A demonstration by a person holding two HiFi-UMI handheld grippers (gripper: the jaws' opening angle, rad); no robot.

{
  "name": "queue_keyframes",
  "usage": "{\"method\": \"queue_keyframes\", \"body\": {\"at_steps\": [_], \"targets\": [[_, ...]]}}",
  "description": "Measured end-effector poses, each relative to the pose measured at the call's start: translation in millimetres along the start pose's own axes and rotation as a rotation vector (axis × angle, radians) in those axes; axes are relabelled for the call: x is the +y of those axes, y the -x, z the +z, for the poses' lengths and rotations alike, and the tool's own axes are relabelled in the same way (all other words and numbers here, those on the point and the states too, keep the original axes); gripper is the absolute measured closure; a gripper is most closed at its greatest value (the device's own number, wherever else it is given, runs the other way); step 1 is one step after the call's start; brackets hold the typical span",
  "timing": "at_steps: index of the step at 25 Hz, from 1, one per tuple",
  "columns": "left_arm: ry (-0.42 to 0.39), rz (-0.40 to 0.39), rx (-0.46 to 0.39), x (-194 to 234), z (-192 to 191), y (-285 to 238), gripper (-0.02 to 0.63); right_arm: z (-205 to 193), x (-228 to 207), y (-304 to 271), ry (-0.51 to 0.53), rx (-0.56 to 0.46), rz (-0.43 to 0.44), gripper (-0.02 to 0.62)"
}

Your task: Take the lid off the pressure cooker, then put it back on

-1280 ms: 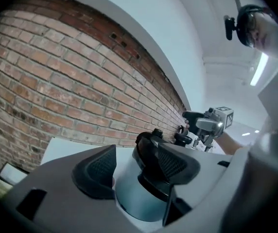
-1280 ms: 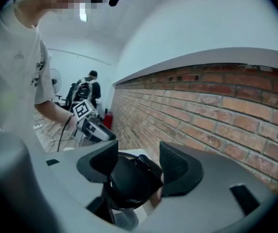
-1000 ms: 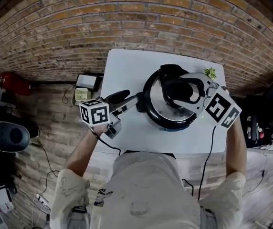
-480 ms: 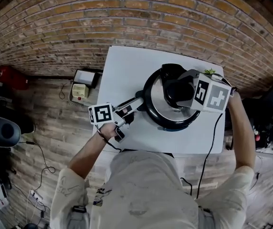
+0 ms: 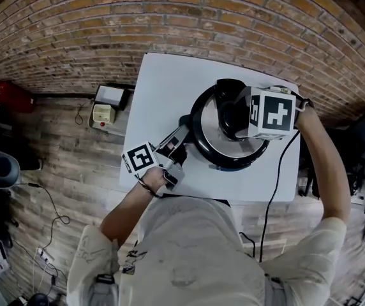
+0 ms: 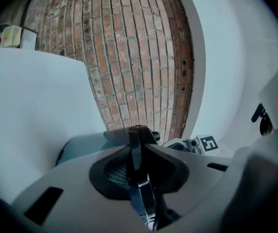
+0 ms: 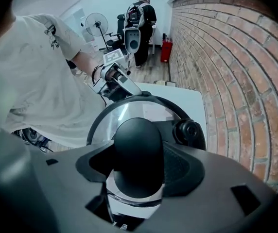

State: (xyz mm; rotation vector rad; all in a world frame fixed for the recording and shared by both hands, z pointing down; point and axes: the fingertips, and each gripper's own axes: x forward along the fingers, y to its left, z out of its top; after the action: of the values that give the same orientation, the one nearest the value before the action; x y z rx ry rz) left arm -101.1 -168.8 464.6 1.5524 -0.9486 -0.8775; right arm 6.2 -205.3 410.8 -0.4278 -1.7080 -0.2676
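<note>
Clamping cooker (image 5: 232, 163) handle (image 6: 137, 134) in left tongs (image 6: 138, 171), just closing; pinching lid (image 5: 209, 132) knob (image 7: 138, 147) with right tongs (image 7: 137, 166), also just closing. Lid seated on cooker, on counter (image 5: 163, 88).

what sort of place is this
Probably a workshop or lab rather than a kitchen: a lone white table against a bare brick wall, loose cables on the floor, a red fire extinguisher.

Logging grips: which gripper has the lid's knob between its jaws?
The right gripper, jaws just closing onto the black knob atop the lid; the left gripper has just closed on the side handle.
</note>
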Motion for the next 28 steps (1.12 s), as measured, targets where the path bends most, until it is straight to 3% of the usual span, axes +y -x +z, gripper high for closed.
{"method": "queue_keyframes", "body": {"at_steps": [6,18,22,28], "targets": [[0.04,-0.028,-0.001,-2.3,-0.5,-0.2,0.523,1.2,-0.7,-1.2,0.005,-0.018,0.004,0.302],[0.07,-0.026,-0.091,-3.9,0.6,1.1,0.529,1.9,-1.0,1.4,-0.009,-0.062,-0.003,0.301],[0.073,-0.018,-0.126,-3.6,-0.5,3.2,0.529,1.7,-1.6,2.0,-0.057,-0.085,-0.026,0.296],[0.055,-0.019,-0.185,-2.3,0.3,4.2,0.531,0.8,-2.8,1.3,-0.142,-0.028,-0.024,0.293]]}}
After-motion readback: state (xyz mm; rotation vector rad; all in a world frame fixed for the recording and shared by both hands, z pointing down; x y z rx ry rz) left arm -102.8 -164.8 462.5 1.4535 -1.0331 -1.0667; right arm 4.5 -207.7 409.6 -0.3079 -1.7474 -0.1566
